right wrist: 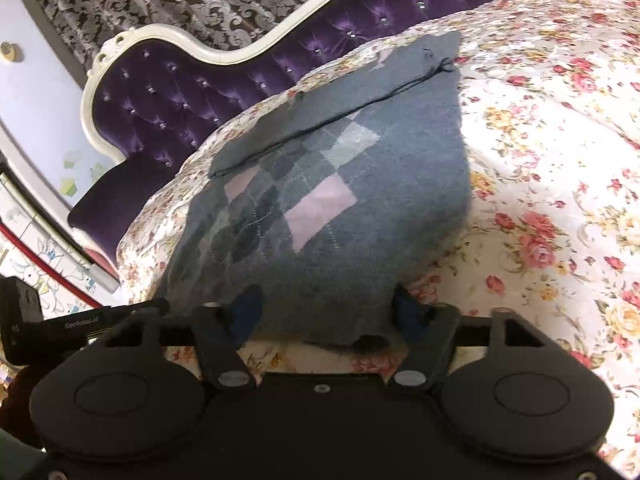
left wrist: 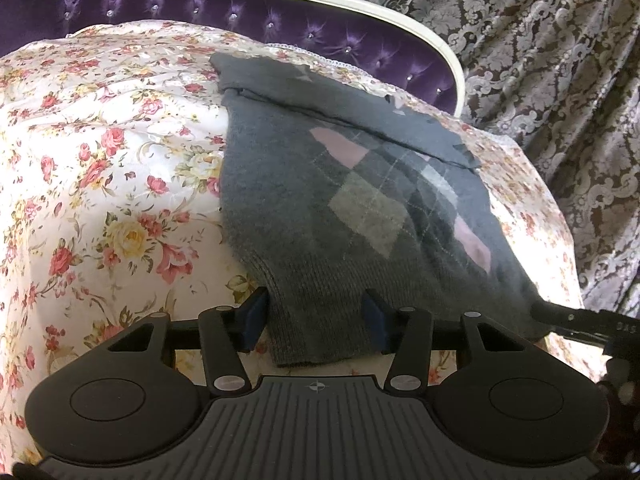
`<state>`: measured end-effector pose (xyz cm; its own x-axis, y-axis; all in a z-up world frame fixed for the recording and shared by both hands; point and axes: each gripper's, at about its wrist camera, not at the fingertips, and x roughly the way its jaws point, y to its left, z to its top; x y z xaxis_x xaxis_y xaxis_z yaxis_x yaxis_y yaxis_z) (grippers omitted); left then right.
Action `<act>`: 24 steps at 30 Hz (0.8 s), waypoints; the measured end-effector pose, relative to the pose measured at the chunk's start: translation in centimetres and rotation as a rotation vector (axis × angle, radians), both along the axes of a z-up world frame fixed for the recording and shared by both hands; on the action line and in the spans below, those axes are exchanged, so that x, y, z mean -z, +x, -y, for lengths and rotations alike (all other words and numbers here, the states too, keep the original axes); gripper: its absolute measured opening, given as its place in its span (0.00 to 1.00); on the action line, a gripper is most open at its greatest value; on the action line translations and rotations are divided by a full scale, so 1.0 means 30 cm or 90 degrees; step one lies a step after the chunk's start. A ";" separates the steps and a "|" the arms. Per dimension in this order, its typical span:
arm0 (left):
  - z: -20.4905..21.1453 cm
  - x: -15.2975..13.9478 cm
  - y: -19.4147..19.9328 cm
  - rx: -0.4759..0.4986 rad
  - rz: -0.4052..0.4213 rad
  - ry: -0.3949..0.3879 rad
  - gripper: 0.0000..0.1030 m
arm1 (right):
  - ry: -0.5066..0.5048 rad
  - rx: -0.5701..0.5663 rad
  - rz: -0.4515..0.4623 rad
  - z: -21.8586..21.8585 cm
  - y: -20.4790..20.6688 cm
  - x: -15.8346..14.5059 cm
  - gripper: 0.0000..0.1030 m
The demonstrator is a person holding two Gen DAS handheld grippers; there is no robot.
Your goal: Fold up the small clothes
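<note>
A: Sweater (left wrist: 320, 208) position?
B: Flat on floral sheet (left wrist: 100, 160), hem nearest both tongs, headboard (left wrist: 280, 20) beyond it.
A: Left tongs (left wrist: 316, 320)?
B: Hem corner between the pads; pads stand apart either side of it, not pinching.
A: Right tongs (right wrist: 328, 312)?
B: Same: other hem corner between parted pads; contact blurred, no clamp seen.
</note>
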<state>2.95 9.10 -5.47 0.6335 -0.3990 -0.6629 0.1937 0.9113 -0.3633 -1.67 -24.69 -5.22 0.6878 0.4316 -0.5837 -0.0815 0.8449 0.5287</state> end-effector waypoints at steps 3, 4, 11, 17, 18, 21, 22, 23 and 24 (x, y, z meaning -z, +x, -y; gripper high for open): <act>0.001 -0.001 -0.001 -0.011 0.005 0.020 0.24 | -0.016 0.010 -0.008 0.003 0.004 0.004 0.47; -0.003 0.001 0.000 -0.018 0.003 0.022 0.15 | -0.024 0.013 -0.011 0.002 0.006 0.006 0.43; -0.021 -0.017 -0.008 -0.014 0.017 0.001 0.04 | -0.020 0.026 -0.021 0.024 0.005 0.006 0.13; -0.037 -0.081 0.008 -0.022 0.048 -0.038 0.04 | 0.016 0.028 0.000 0.033 0.000 -0.034 0.13; -0.041 -0.090 0.012 -0.023 0.052 -0.047 0.04 | 0.023 0.029 0.007 0.035 0.002 -0.044 0.13; -0.055 -0.128 0.030 -0.028 0.069 -0.070 0.04 | 0.043 0.029 0.029 0.042 0.016 -0.083 0.13; -0.056 -0.139 0.037 -0.028 0.075 -0.074 0.04 | 0.046 0.028 0.037 0.042 0.023 -0.097 0.13; -0.057 -0.149 0.045 -0.027 0.080 -0.076 0.04 | 0.049 0.028 0.045 0.042 0.028 -0.110 0.13; -0.059 -0.161 0.054 -0.028 0.086 -0.079 0.04 | 0.051 0.027 0.054 0.043 0.036 -0.123 0.13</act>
<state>4.56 10.86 -0.65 0.7320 -0.4421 -0.5184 0.2093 0.8700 -0.4464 -0.59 -25.97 -1.53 0.7517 0.4439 -0.4877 -0.0930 0.8035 0.5880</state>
